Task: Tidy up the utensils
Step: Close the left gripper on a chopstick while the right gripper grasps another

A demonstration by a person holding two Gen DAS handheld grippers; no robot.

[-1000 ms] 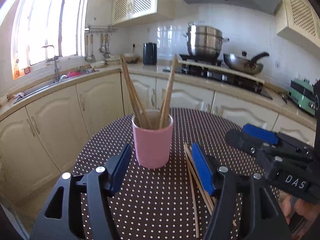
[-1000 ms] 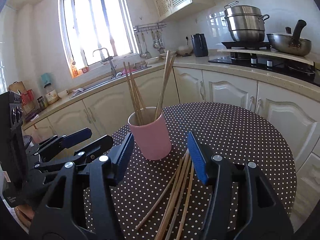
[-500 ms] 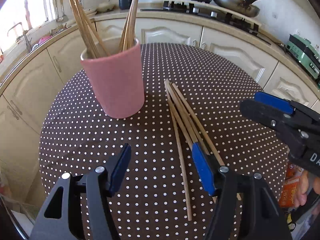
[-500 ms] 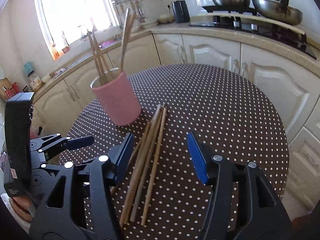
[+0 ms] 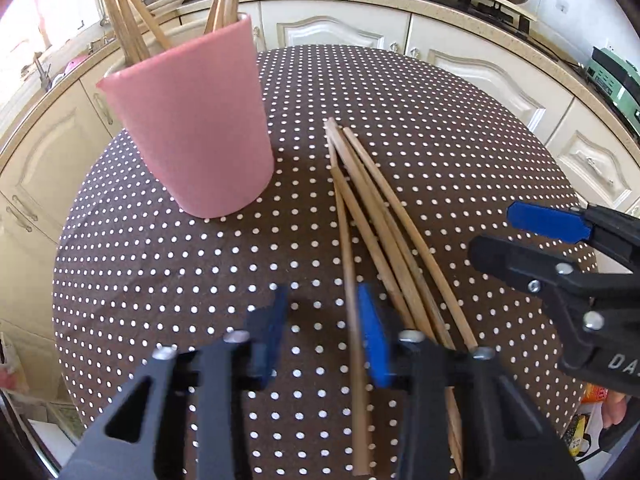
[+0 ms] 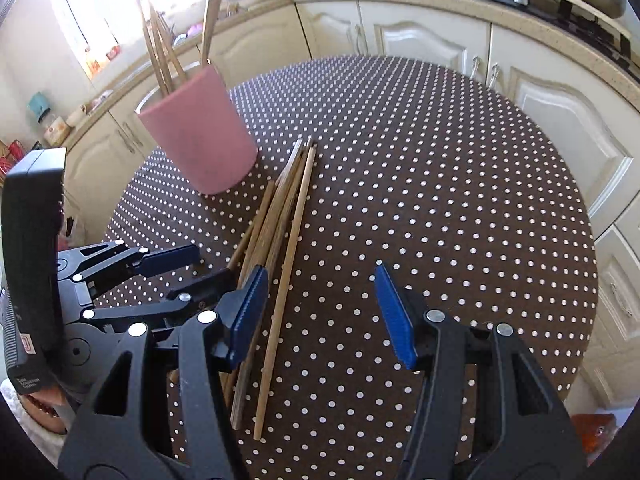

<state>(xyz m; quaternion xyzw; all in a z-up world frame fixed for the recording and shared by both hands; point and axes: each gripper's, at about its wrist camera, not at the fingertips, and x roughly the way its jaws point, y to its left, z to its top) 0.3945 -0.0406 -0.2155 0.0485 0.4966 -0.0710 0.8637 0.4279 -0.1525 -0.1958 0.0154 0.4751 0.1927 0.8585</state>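
I hold my left gripper (image 5: 322,336) low over the near part of the round table (image 5: 460,152) with its brown, white-dotted cloth, and its blue pads (image 5: 372,336) are closing, blurred with the motion. 1 loose chopstick (image 5: 350,280) runs between them, lying close against the right pad; the left pad stands clear of it, so the stick is not yet clamped. That stick is the leftmost of a bundle of wooden chopsticks (image 5: 384,216) lying flat on the cloth, about 5 as far as I can count. Their far tips meet near the middle of the table and they fan out toward me, passing under the gripper's right finger. To the left of the bundle, near but apart from it, stands a pink cup (image 5: 192,128), upright, with more chopsticks (image 5: 128,16) leaning out of its mouth. My right gripper (image 6: 320,312) hovers to the right of the left one, jaws apart with nothing but dotted cloth between them; its left pad (image 6: 248,312) hangs over the right side of the bundle, and the rightmost stick (image 6: 290,264) shows just inside that pad. In the right wrist view the cup (image 6: 200,132) sits far left and the left gripper (image 6: 188,268) lies at the near left edge. Cream cabinets (image 5: 344,28) and a counter curve round behind the table.
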